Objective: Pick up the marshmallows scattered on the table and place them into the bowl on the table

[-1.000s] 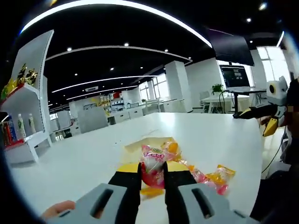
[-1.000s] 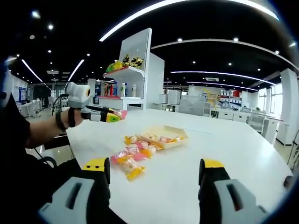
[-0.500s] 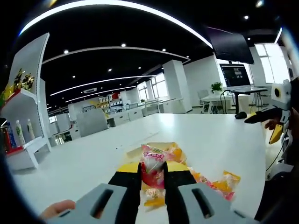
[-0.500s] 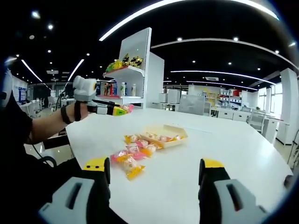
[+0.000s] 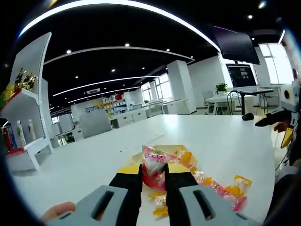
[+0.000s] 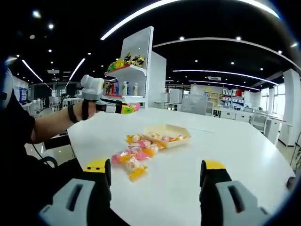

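Pink-wrapped marshmallow [image 5: 153, 165] pinched in closed left tongs [image 5: 153, 181], held above table [image 6: 225, 150]. Bowl [image 6: 167, 137] lies ahead of left tongs, beyond loose pile [image 6: 134, 157]. Right tongs [image 6: 155, 175] wide apart, nothing held, farther from bowl.

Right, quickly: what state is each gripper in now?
Left gripper: shut on a pink wrapped marshmallow.
Right gripper: open, holding nothing.
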`<state>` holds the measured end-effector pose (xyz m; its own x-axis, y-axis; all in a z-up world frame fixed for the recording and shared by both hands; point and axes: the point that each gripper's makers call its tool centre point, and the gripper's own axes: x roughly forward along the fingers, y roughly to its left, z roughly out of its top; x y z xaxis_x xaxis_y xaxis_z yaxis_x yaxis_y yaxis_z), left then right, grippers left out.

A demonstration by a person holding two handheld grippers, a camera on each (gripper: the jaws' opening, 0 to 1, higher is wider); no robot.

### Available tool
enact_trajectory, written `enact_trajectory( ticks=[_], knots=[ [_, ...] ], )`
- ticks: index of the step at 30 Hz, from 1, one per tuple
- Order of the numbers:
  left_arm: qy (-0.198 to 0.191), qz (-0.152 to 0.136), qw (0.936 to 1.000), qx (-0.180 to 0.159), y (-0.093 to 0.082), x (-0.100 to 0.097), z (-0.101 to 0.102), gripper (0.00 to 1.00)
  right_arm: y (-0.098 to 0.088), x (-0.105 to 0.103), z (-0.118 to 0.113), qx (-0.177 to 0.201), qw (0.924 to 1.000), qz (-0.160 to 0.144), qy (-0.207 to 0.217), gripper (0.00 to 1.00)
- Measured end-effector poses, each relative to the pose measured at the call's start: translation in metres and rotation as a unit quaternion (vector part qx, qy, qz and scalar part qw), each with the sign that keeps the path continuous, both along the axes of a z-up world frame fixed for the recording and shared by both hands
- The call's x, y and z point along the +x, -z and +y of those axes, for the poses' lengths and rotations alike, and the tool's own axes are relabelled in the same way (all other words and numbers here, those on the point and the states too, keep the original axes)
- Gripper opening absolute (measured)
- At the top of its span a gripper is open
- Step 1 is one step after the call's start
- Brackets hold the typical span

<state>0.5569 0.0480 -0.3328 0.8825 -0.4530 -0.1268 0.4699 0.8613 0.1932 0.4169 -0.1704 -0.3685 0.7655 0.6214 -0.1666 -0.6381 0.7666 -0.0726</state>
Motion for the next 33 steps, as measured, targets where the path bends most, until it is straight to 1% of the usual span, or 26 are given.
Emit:
enact_trajectory(
  ticks=[4, 9, 13, 18, 19, 21, 25, 27, 29, 31, 33],
  knots=[
    [-0.002, 0.006, 1.0000, -0.005, 0.004, 0.006, 0.000, 0.18, 0.000, 0.000, 0.000, 0.000, 1.0000, 0.000, -0.001, 0.74],
    [-0.007, 0.005, 0.9999, -0.006, 0.007, 0.011, 0.003, 0.18, 0.001, 0.002, -0.003, 0.000, 1.0000, -0.001, 0.002, 0.74],
    [-0.013, 0.006, 0.9999, -0.001, 0.009, 0.011, 0.004, 0.18, 0.003, 0.001, -0.002, -0.001, 1.0000, 0.001, 0.002, 0.74],
    [-0.010, 0.004, 0.9999, -0.006, 0.007, 0.013, 0.005, 0.18, 0.001, -0.001, -0.001, -0.001, 1.0000, -0.001, 0.000, 0.74],
    [0.000, 0.000, 0.9999, -0.016, 0.004, 0.013, 0.002, 0.18, 0.001, -0.001, -0.001, -0.002, 1.0000, -0.001, 0.000, 0.74],
    [-0.001, 0.003, 0.9997, -0.024, 0.002, 0.015, 0.003, 0.18, 0.001, -0.001, -0.001, -0.003, 1.0000, -0.001, 0.000, 0.74],
    [0.004, -0.002, 0.9997, -0.023, 0.003, 0.017, 0.001, 0.18, 0.002, -0.002, 0.000, -0.004, 1.0000, -0.001, -0.002, 0.74],
    [0.005, 0.002, 0.9997, -0.023, 0.005, 0.022, 0.001, 0.18, 0.001, -0.003, 0.001, -0.006, 1.0000, -0.001, -0.002, 0.74],
    [0.006, 0.000, 0.9998, -0.021, 0.006, 0.023, 0.001, 0.18, 0.000, -0.003, 0.000, -0.006, 1.0000, -0.003, -0.001, 0.74],
    [0.004, -0.001, 0.9997, -0.022, 0.004, 0.029, 0.004, 0.18, -0.002, -0.002, -0.002, -0.004, 1.0000, -0.004, 0.001, 0.74],
    [0.001, 0.000, 0.9997, -0.026, 0.004, 0.032, 0.005, 0.18, -0.002, -0.002, -0.003, -0.004, 1.0000, -0.005, 0.002, 0.74]
  ],
)
